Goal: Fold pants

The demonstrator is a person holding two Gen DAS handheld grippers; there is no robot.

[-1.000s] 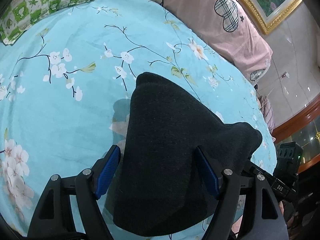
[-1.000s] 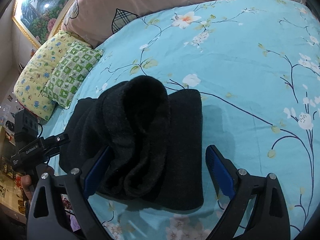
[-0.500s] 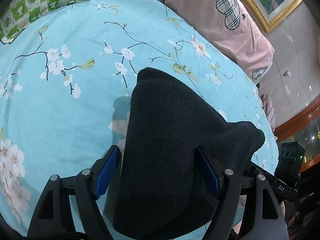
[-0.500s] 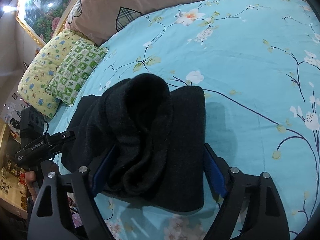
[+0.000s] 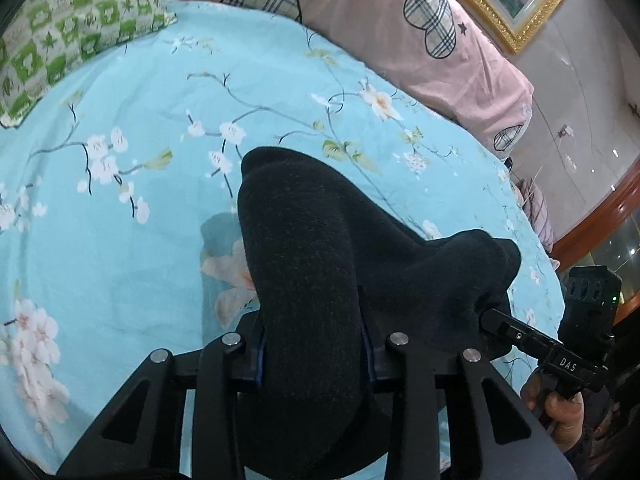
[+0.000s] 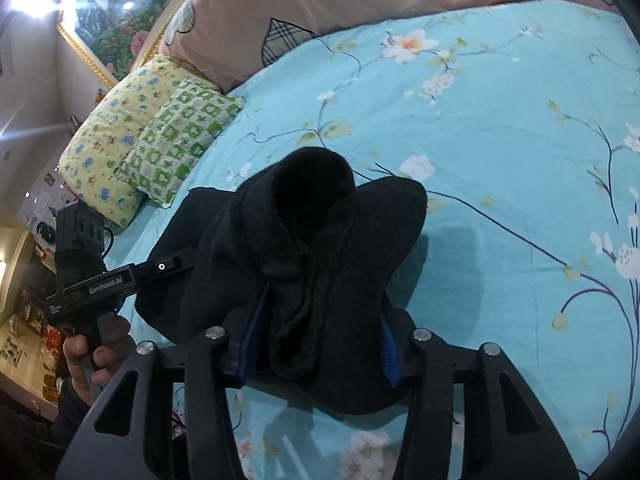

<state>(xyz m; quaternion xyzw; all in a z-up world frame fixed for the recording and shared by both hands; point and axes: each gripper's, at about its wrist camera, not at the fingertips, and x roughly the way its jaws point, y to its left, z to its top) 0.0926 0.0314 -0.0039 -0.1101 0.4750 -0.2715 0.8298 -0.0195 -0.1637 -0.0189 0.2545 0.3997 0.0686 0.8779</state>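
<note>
— Left gripper (image 5: pixel 314 354) and right gripper (image 6: pixel 316 344) have just been closing; both now pinch the near edge of the black pants (image 5: pixel 312 248), bunching it.

— How far along?

— They sit on the blue floral bedspread (image 5: pixel 120 240), already a compact bundle. I judge one last fold or tidy remains.

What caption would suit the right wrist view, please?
Right gripper clamps folded black pants on a floral blue bedspread.
</note>
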